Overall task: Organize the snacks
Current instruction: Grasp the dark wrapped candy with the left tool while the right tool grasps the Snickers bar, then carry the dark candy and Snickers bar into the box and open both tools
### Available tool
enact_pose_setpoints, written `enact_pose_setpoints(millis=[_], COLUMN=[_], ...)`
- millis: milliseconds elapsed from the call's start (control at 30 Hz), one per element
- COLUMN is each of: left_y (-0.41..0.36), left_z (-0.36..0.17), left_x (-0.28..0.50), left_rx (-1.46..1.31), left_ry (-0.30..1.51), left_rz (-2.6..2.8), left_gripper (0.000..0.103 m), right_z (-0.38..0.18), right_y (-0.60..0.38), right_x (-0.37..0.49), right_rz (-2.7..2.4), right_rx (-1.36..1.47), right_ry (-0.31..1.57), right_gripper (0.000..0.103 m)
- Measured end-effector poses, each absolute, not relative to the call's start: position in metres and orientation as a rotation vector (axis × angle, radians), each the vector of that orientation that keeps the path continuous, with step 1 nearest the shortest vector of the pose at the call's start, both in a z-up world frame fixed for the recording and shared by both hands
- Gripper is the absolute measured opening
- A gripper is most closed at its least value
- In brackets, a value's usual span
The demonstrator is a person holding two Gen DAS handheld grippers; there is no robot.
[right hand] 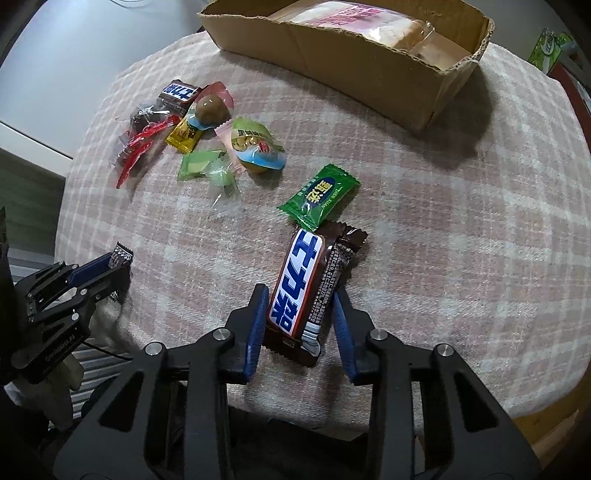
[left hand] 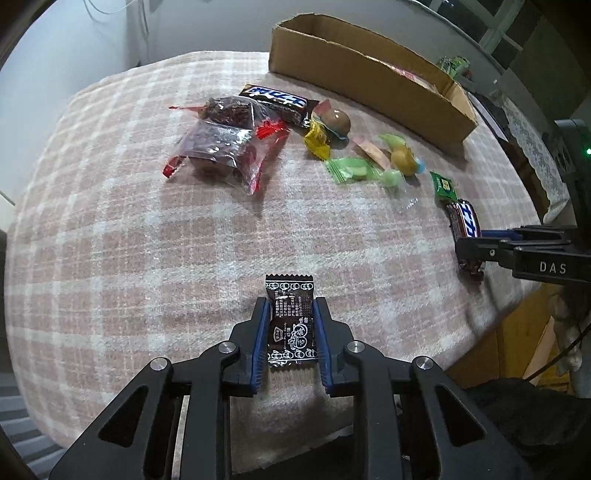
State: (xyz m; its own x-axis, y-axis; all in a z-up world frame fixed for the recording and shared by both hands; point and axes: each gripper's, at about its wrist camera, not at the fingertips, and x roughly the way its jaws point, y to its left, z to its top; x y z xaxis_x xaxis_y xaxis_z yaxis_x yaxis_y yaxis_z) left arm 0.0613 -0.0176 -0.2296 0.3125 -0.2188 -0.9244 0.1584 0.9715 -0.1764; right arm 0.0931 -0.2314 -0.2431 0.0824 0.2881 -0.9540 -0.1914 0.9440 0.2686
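Observation:
My left gripper [left hand: 290, 306] straddles a small black sachet [left hand: 291, 321] lying flat on the pink plaid cloth [left hand: 129, 221]; the blue pads touch its sides. My right gripper [right hand: 301, 295] straddles a brown chocolate bar [right hand: 306, 284] with blue lettering; a narrow gap shows at the right pad. A green candy [right hand: 320, 196] lies just beyond the bar. The cardboard box [right hand: 332, 48] stands at the back with a pink-labelled packet [right hand: 354, 18] inside. The right gripper also shows in the left wrist view [left hand: 469, 251], and the left gripper in the right wrist view [right hand: 114, 273].
A pile of snacks lies mid-table: red-trimmed clear bags [left hand: 225, 147], a second chocolate bar [left hand: 275, 99], a yellow candy [left hand: 317, 142], green candies [left hand: 351, 170], two round jelly cups [left hand: 336, 120]. The table edge [left hand: 491, 325] drops off at right.

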Motion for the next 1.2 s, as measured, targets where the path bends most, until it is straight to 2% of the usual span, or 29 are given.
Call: enact_pose_setpoints(millis=[767, 1200], left_y=[-0.024, -0.034], left_z=[-0.194, -0.160], left_x=[0.085, 0.158], left_rx=[-0.114, -0.108], left_ry=[1.145, 1.035], left_rz=[-0.291, -0.318], left_gripper=[0.022, 0.022], right_z=[-0.191, -0.145], right_y=[-0.271, -0.291], right_x=[0.095, 0.155], right_rz=[0.335, 0.299], right_rx=[0.138, 0.125], right_ry=[1.329, 1.205], right_gripper=[0.034, 0.034])
